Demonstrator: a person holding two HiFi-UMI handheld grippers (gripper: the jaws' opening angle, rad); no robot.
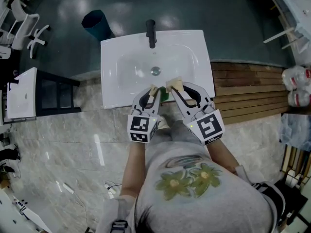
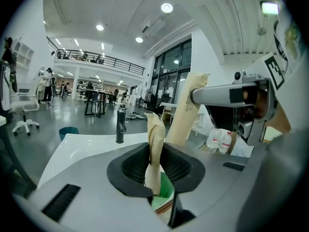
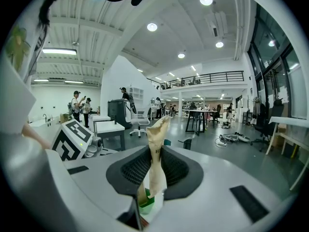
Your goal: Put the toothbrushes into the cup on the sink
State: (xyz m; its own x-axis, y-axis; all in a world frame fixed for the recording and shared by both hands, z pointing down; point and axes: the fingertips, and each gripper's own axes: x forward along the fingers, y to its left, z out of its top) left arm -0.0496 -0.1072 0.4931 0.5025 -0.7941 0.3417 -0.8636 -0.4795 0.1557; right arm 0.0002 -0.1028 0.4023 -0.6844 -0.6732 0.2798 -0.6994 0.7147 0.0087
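Fingers [image 2: 133,166] of left gripper [image 1: 152,90] and right gripper [image 1: 175,86] pinch two toothbrushes [image 2: 155,144] [image 3: 155,151].

head view: high, steeply down | both gripper views: close, level along own jaws | head+left share sink [image 1: 116,81] [image 2: 72,149]

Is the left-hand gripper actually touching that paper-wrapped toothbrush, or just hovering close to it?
Touching. The left gripper view shows the left gripper with its dark pads pressed against both sides of the paper-wrapped toothbrush, with no gap.

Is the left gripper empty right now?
No, the left gripper is shut on a paper-wrapped toothbrush standing upright between its pads.
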